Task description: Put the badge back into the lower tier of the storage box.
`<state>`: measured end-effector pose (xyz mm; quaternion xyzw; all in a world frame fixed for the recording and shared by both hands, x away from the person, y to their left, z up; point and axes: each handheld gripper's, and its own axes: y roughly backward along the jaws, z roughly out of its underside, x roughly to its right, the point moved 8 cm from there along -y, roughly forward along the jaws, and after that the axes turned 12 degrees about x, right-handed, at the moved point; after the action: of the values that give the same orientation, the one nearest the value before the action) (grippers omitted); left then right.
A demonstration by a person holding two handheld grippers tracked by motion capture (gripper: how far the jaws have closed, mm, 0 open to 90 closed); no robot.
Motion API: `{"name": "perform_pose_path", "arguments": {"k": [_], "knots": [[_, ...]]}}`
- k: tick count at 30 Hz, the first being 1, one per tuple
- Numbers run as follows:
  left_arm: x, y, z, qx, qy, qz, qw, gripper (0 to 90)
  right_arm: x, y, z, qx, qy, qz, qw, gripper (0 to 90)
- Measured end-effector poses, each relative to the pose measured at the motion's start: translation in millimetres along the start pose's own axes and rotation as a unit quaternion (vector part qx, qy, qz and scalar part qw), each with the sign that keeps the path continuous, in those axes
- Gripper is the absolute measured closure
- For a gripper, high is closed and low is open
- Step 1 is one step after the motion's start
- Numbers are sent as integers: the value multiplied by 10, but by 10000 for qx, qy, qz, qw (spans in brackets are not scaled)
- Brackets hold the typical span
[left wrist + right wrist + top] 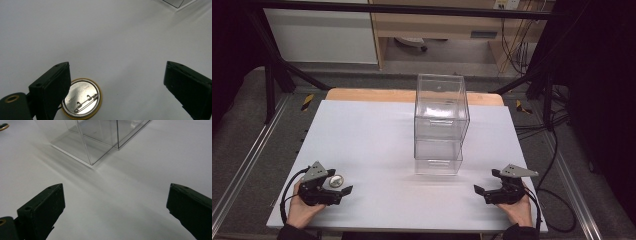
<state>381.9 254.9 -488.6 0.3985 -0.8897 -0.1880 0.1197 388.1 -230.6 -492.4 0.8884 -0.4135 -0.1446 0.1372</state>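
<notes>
A round pin badge (83, 98) lies back side up on the white table (377, 140), showing silver metal, a safety pin and a gold rim. My left gripper (117, 72) is open just above the table, and its left jaw partly covers the badge's edge. In the high view the badge (335, 180) sits by the left gripper (341, 184) near the front left corner. My right gripper (488, 181) is open near the front right, with nothing between its jaws (115, 192). A clear two-tier plastic box (439, 125) stands mid-table.
The clear box (100, 137) stands ahead of the right gripper, its near corner close to it. A wooden board edge (372, 95) lies behind the white surface. Cables (557, 165) run along the right side. Black frame bars (277, 65) stand at the back.
</notes>
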Motion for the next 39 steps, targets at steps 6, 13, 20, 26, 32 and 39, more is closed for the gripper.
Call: {"name": "perform_pose_path", "arguments": {"k": [6, 13, 20, 26, 32, 39], "knots": [[15, 4, -6, -13, -7, -21, 10000, 69, -2, 3, 8, -23, 21, -10, 10000, 22], [30, 12, -6, -33, 17, -15, 10000, 70, -3, 6, 6, 10, -7, 24, 10000, 21], [9, 21, 4, -132, -38, -85, 9999, 70, -3, 3, 21, -32, 34, 22, 10000, 21], [-42, 43, 9, -164, -39, -202, 9997, 70, 2, 3, 24, -41, 25, 33, 10000, 20], [-109, 81, 10, -183, -1, -354, 9992, 69, 5, 5, 23, -44, 13, 38, 10000, 21], [-188, 105, 29, -216, 64, -533, 9983, 75, 4, 5, 27, -70, -15, 42, 10000, 20]]}}
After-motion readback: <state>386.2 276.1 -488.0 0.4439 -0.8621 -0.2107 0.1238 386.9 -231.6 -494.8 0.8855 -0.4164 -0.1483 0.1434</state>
